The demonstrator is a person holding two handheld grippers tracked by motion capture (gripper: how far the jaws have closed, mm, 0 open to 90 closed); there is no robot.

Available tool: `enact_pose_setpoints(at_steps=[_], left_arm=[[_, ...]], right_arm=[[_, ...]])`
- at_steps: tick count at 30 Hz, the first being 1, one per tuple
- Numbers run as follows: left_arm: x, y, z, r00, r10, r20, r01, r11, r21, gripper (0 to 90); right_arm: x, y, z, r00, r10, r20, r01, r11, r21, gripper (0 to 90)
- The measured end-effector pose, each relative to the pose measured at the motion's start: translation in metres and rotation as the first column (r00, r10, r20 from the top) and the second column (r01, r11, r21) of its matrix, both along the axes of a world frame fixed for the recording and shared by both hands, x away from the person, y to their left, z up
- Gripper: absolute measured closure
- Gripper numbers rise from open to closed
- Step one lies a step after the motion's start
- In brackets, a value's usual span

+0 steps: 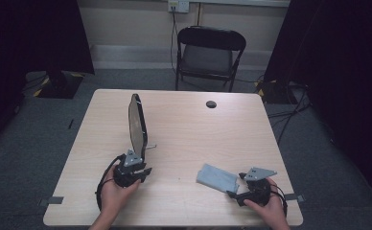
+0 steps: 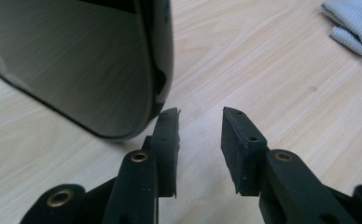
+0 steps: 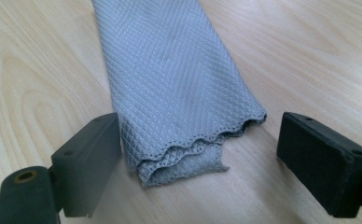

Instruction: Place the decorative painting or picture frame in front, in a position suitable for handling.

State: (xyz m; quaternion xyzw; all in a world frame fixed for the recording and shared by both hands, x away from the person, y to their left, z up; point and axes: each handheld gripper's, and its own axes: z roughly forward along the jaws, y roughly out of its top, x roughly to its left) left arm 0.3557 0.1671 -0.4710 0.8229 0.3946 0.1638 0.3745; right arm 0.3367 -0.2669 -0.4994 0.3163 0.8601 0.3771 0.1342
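A black-rimmed oval mirror (image 1: 137, 123) stands on edge on the wooden table (image 1: 189, 124), left of centre. My left gripper (image 1: 145, 171) sits just in front of the mirror's lower end. In the left gripper view the mirror (image 2: 76, 60) rises at the upper left, its rim right beside the left jaw. The left gripper (image 2: 200, 114) is open with bare table between its pads. A folded grey cloth (image 1: 217, 177) lies at the front right. My right gripper (image 3: 200, 126) stands wide open around the near end of the cloth (image 3: 170, 79); the left pad is at its edge, the right pad apart.
A black folding chair (image 1: 208, 55) stands behind the table's far edge. A round cable hole (image 1: 211, 104) is in the tabletop at the back right. The cloth (image 2: 356, 23) also lies at the top right of the left gripper view.
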Motion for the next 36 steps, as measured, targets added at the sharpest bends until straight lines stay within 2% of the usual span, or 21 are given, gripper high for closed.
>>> enact_pose_setpoints(at_steps=[5, 6, 7, 12, 13, 15, 16, 18, 19, 23, 28, 36], left_arm=[[0.003, -0.005, -0.003, 1.0000, -0.004, -0.004, 0.004, 1.0000, 0.004, 65.1], [0.002, -0.004, -0.003, 0.9999, -0.016, -0.003, 0.016, 0.9997, 0.020, 64.7], [0.001, -0.004, -0.003, 0.9998, -0.013, -0.014, 0.013, 0.9999, 0.008, 64.7], [-0.011, 0.013, -0.002, 0.9990, -0.010, -0.044, 0.010, 0.9999, -0.010, 64.3], [-0.013, 0.018, -0.001, 0.9992, -0.009, -0.038, 0.009, 1.0000, -0.001, 65.1], [-0.016, 0.027, 0.001, 0.9991, 0.007, -0.043, -0.008, 0.9998, -0.017, 65.0], [-0.016, 0.036, 0.004, 0.9992, 0.024, -0.033, -0.024, 0.9996, -0.012, 65.1], [-0.016, 0.039, 0.006, 0.9994, 0.026, -0.025, -0.026, 0.9996, -0.009, 65.0], [-0.013, 0.042, 0.009, 0.9996, 0.028, -0.006, -0.028, 0.9996, -0.009, 65.0], [-0.007, 0.040, 0.011, 0.9998, 0.019, 0.003, -0.019, 0.9997, -0.014, 65.0], [0.000, 0.030, 0.008, 1.0000, -0.007, 0.005, 0.007, 0.9997, -0.025, 65.5], [0.010, 0.015, 0.010, 0.9992, -0.040, -0.002, 0.040, 0.9991, -0.012, 67.2]], right_arm=[[0.000, 0.000, 0.000, 1.0000, 0.000, -0.001, 0.000, 1.0000, 0.000, 12.9], [0.000, 0.000, 0.000, 1.0000, 0.000, 0.001, 0.000, 1.0000, 0.000, 12.9], [0.000, 0.000, 0.000, 1.0000, -0.001, 0.000, 0.001, 1.0000, 0.000, 12.9], [0.000, 0.000, 0.000, 1.0000, 0.000, 0.000, 0.000, 1.0000, 0.000, 13.0], [0.000, 0.000, 0.000, 1.0000, 0.000, -0.001, 0.000, 1.0000, 0.000, 12.9], [0.000, 0.000, 0.000, 1.0000, 0.000, 0.000, 0.000, 1.0000, 0.000, 12.9], [0.000, 0.000, 0.000, 1.0000, 0.000, -0.001, 0.000, 1.0000, 0.000, 12.9], [0.000, 0.000, 0.000, 1.0000, 0.000, -0.001, 0.000, 1.0000, 0.001, 12.9], [0.000, 0.000, 0.000, 1.0000, 0.000, -0.001, 0.000, 1.0000, 0.000, 13.0], [0.000, 0.000, 0.000, 1.0000, 0.000, 0.000, 0.000, 1.0000, 0.000, 12.9], [0.000, 0.000, 0.000, 1.0000, 0.000, 0.000, 0.000, 1.0000, 0.000, 13.0], [0.000, 0.000, 0.000, 1.0000, -0.001, -0.001, 0.001, 1.0000, 0.002, 13.0]])
